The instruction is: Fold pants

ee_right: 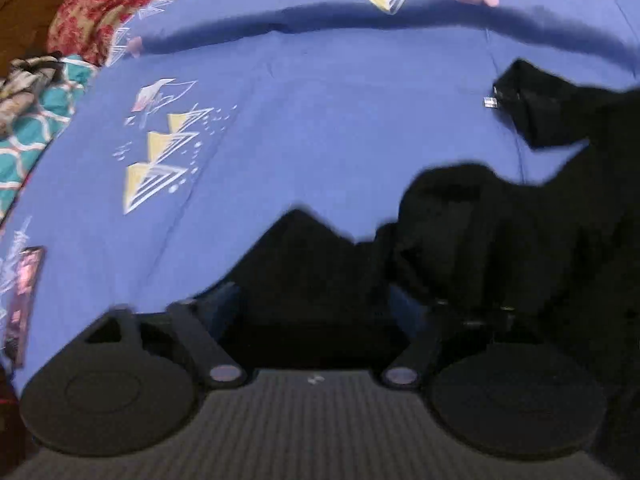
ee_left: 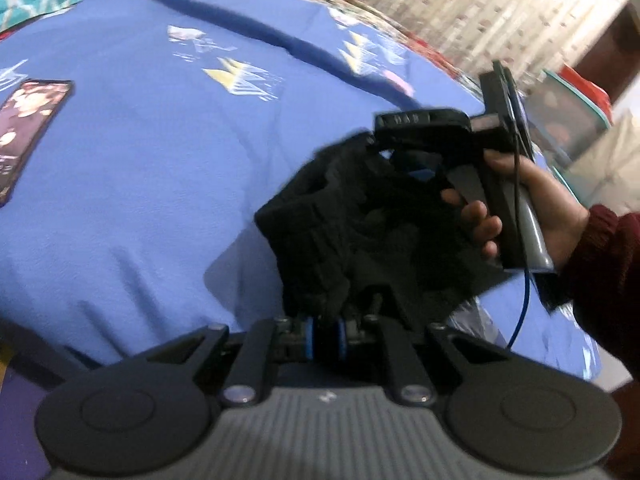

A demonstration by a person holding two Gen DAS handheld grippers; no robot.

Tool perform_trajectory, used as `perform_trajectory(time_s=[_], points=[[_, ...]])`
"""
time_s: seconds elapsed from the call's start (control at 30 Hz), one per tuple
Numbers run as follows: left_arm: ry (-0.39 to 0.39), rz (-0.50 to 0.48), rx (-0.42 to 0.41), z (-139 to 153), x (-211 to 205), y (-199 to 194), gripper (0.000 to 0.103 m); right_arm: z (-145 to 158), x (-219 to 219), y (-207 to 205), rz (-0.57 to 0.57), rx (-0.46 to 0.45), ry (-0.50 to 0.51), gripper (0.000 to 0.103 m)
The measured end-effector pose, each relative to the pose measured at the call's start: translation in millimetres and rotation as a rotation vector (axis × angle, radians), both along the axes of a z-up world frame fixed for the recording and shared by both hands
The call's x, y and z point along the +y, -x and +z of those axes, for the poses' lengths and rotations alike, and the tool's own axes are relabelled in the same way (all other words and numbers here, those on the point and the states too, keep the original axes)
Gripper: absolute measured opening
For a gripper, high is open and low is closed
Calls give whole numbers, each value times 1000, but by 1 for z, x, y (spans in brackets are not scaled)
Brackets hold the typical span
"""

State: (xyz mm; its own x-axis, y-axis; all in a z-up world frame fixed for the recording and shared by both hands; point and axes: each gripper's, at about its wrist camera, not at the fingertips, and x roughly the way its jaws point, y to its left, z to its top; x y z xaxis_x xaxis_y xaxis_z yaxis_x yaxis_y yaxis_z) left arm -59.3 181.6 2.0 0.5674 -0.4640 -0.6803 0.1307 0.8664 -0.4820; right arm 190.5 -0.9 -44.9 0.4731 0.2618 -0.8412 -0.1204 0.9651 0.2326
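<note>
Black pants (ee_right: 520,240) buried my right hand-held gripper (ee_right: 472,304) fingertips, so I couldn't read its jaws; the pants ran off the right wrist view's edge, blurred.

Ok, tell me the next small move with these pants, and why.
Probably draw the two grippers apart and lower the black pants flat onto the blue bedsheet. The cloth hangs bunched between the left gripper, whose fingers are closed on it, and the right gripper, held in the person's right hand. No clean edge shows to fold along yet.
</note>
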Motion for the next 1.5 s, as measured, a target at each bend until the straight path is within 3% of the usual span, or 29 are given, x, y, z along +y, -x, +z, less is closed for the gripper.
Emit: perform_trajectory(time_s=[0.07, 0.13, 0.17, 0.2, 0.3, 0.43, 0.7, 0.73, 0.8, 0.83, 0.9, 0.97, 1.1, 1.23, 1.37, 1.43, 1.5], points=[[-2, -37, -6, -2, -6, 0, 10, -4, -1, 6, 8, 12, -18, 91], [-9, -46, -8, -3, -10, -3, 10, -13, 11, 6, 34, -4, 43, 91], [-7, -46, -9, -3, -11, -4, 10, -14, 16, 6, 53, -16, 77, 86], [-3, -42, -11, -3, -10, -5, 10, -11, 20, 8, 74, -28, 102, 65], [20, -18, -10, -3, -3, -4, 10, -2, 39, -5, 107, -32, 114, 25], [16, 29, -32, 3, 10, -11, 10, 23, 50, -28, 109, -91, -26, 23], [26, 245, -142, 43, 65, -70, 10, 123, 125, -96, 159, -379, -265, 24], [8, 273, -147, 42, 69, -78, 10, 122, 133, -101, 156, -403, -271, 26], [-25, 315, -118, 33, 74, -93, 11, 104, 152, -113, 140, -430, -220, 55], [-27, 325, -82, 24, 76, -102, 11, 93, 156, -115, 143, -410, -181, 60], [-45, 345, 28, 2, 80, -118, 12, 63, 158, -113, 137, -337, -97, 60], [-33, 352, 79, -13, 82, -120, 16, 52, 137, -94, 141, -346, -131, 59], [-41, 359, 54, -12, 78, -105, 38, 61, 53, -28, 111, -449, -194, 60], [-16, 355, 46, -3, 80, -90, 39, 70, -47, 53, 20, -447, -190, 60], [-11, 324, 14, 15, 67, -74, 39, 57, -161, 137, -234, -328, -218, 60], [6, 286, 0, 24, 50, -68, 40, 46, -210, 173, -415, -288, -238, 62], [11, 236, -6, 30, 25, -73, 41, 30, -259, 202, -630, -261, -337, 62]])
